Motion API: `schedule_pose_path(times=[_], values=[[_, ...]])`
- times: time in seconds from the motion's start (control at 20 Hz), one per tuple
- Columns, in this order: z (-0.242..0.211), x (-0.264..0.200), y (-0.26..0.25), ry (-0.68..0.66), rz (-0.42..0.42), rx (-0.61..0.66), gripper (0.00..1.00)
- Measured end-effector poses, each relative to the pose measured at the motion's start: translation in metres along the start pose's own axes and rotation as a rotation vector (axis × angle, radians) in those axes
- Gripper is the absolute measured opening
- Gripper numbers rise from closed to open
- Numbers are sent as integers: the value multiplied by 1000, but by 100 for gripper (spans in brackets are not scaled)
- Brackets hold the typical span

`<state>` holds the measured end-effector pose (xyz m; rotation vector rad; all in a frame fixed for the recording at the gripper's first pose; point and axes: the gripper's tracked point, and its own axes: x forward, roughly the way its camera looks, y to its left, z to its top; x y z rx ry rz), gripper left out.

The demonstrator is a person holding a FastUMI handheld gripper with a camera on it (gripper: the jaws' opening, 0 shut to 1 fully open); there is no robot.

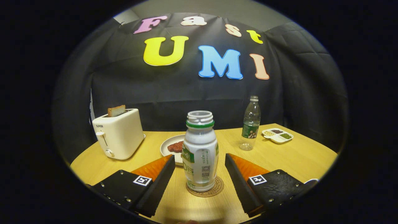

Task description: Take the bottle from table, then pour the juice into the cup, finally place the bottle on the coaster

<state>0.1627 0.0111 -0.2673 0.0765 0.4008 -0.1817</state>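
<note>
A white uncapped juice bottle [200,152] with a green neck ring stands upright on a round brown coaster [205,189] on the wooden table [304,155]. My gripper [199,161] is open, one finger on each side of the bottle, with a gap between each finger and the bottle's wall. The bottle sits between the fingertips, level with them.
Behind the bottle lies a white plate [169,146] with a reddish piece of food. A cream toaster [119,133] holding a toast slice stands at the back left. A clear plastic water bottle [250,124] and a small divided dish [277,135] of grains stand at the back right.
</note>
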Motion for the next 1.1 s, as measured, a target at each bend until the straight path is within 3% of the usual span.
schedule_pose_path(times=[0.5, 0.8, 1.1], values=[[95, -95, 14, -144, 140, -16, 97], [133, -152, 1, -203, 139, 18, 97], [141, -193, -13, -237, 136, 13, 97]])
